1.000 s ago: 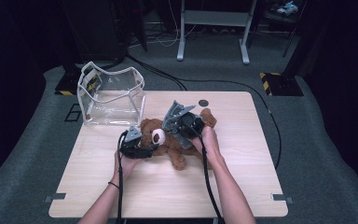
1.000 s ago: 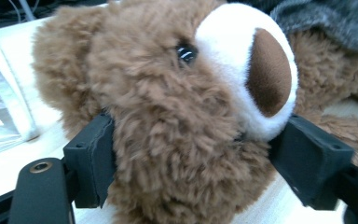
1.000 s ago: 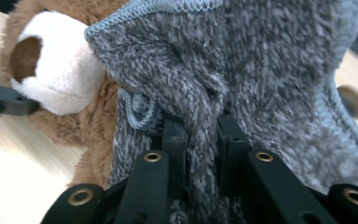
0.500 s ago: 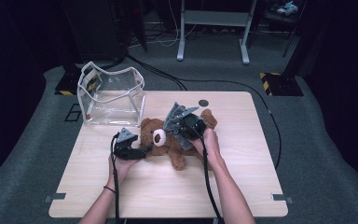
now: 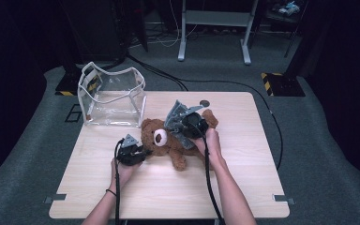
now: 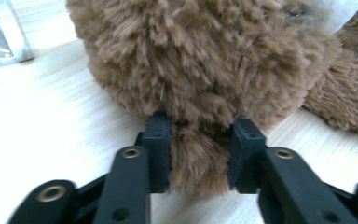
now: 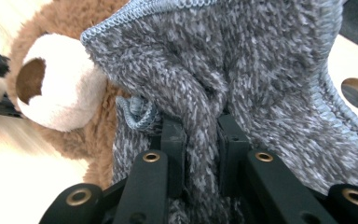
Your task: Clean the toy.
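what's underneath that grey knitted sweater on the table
The brown teddy bear lies under the grey sweater; its head and a leg stick out. Its covered torso cannot be seen.

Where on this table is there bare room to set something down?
Bare wood runs along the table's right side past the right gripper, and along the near edge beside the forearms. Crowded: the middle, with the teddy bear, its grey knit garment, the left gripper, and the clear bag far left.
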`<action>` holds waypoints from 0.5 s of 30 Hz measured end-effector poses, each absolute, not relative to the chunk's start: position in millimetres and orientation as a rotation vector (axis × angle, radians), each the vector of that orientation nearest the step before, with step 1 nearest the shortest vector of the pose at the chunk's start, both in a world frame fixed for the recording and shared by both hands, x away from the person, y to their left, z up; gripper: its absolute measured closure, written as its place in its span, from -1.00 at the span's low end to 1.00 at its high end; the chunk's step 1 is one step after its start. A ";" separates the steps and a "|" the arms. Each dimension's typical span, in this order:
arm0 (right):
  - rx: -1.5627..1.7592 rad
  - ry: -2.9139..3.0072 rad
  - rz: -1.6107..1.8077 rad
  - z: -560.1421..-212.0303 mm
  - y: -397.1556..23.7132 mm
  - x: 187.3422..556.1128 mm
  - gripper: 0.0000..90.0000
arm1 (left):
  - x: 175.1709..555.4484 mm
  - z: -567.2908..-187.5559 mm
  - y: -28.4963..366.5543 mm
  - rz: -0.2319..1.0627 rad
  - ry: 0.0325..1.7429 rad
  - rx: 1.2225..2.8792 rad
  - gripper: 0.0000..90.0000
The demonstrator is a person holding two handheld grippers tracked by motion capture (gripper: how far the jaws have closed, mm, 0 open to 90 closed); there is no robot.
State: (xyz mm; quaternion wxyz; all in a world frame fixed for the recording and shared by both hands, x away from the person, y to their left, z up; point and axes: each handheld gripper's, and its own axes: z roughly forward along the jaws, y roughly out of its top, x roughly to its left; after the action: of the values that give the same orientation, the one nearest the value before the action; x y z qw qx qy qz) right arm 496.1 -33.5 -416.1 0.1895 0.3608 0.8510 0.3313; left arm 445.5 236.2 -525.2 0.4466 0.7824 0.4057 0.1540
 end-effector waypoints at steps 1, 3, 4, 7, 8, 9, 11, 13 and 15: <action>1.005 2.386 0.939 -414.9 -33.4 495.9 0.70 | 445.7 -525.1 235.8 0.385 1.001 1.939 0.54; 1.009 2.384 0.950 -411.5 -31.6 495.4 0.69 | 446.2 -525.3 235.0 0.391 1.004 1.939 0.55; 1.013 2.383 0.957 -409.3 -30.0 495.5 0.69 | 446.2 -525.1 234.6 0.397 1.004 1.943 0.55; 0.950 2.389 0.979 -401.9 -22.6 497.4 0.68 | 447.1 -525.8 233.3 0.414 0.998 1.942 0.55; 0.929 2.392 0.978 -399.9 -18.3 498.1 0.68 | 447.4 -525.4 233.5 0.408 0.996 1.947 0.55; 0.912 2.390 0.991 -398.5 -13.5 499.0 0.68 | 447.4 -525.2 233.6 0.399 0.995 1.951 0.55; 0.895 2.409 0.988 -396.2 -2.9 501.2 0.68 | 447.6 -525.2 233.8 0.398 0.994 1.950 0.55; 0.916 2.434 0.997 -395.7 7.8 503.5 0.67 | 447.6 -525.3 233.8 0.396 0.992 1.945 0.55; 0.914 2.454 0.981 -397.7 18.0 507.8 0.67 | 447.9 -525.1 234.0 0.396 0.990 1.951 0.55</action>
State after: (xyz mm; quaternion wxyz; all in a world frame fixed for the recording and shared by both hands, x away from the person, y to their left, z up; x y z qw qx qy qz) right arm 507.8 18.0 -397.7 0.1718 0.3221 0.8644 0.3457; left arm 447.9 234.0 -525.1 0.4432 0.7866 0.3992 0.1596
